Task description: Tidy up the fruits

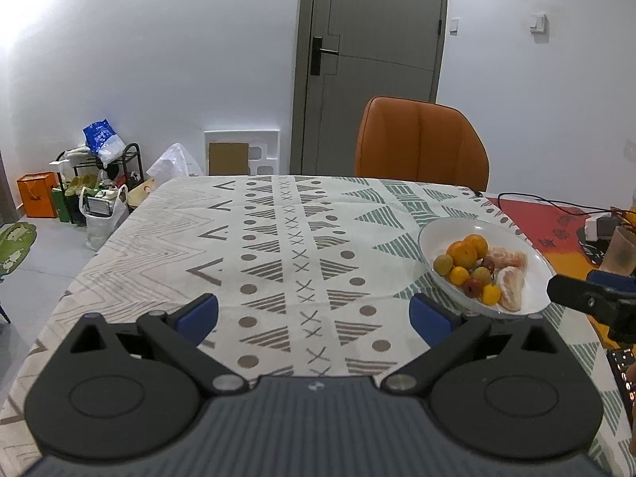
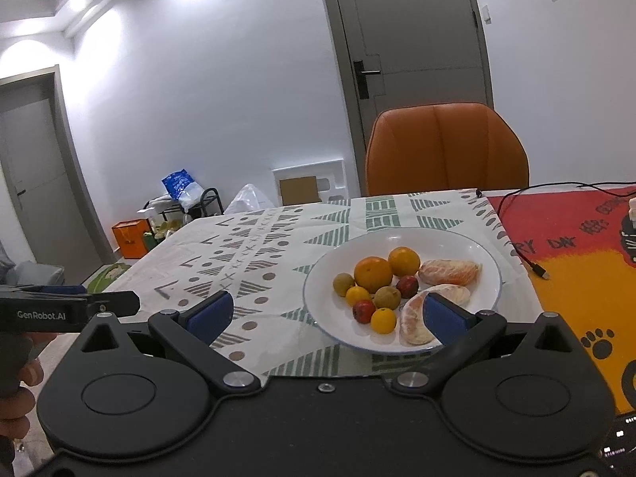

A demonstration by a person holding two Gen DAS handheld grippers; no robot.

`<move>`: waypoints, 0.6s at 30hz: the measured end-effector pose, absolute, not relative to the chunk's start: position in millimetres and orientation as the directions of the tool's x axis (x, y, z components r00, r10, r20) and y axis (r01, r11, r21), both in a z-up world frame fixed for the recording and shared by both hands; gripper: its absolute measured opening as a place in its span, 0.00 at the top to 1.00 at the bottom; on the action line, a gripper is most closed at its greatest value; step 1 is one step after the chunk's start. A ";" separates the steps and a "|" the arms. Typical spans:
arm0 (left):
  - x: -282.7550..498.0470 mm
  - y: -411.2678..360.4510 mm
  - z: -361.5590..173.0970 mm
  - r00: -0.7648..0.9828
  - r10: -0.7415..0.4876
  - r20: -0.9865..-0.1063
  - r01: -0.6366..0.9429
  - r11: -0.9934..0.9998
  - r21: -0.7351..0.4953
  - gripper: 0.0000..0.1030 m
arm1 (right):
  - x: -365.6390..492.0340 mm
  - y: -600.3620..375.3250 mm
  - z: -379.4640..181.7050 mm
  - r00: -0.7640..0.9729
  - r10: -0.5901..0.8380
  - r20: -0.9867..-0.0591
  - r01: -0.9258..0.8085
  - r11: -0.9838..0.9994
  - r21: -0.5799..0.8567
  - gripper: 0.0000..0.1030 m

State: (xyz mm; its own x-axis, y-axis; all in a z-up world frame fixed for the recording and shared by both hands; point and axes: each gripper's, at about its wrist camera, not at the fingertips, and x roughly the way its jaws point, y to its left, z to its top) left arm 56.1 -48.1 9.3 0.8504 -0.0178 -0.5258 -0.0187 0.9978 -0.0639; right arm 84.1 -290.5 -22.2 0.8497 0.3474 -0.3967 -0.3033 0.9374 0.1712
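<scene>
Both my grippers, left gripper (image 1: 314, 312) and right gripper (image 2: 328, 314), have jaws spread wide, holding nothing; fruits (image 2: 381, 290) sit on the plate (image 2: 483, 256).

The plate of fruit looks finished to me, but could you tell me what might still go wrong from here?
1. The white plate sits near the table's front edge, and the right tool, open and empty, hangs just before its rim; a bump could shift it.
2. The round fruits are piled loosely; a jolt might roll them off.
</scene>
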 end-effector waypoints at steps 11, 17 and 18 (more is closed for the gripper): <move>18.6 -30.5 18.0 0.853 0.004 -0.523 -0.039 0.998 -0.057 0.01 | 51.4 -279.4 -13.4 0.841 0.374 -0.392 -0.335 0.928 0.164 0.00; -1.9 -24.3 20.8 0.854 0.006 -0.520 -0.038 0.998 -0.050 0.01 | 41.2 -272.8 -9.0 0.842 0.361 -0.401 -0.321 0.932 0.167 0.00; -4.5 -23.4 20.9 0.855 0.008 -0.518 -0.039 0.998 -0.049 0.01 | 40.7 -271.7 -8.7 0.841 0.360 -0.405 -0.320 0.933 0.165 0.00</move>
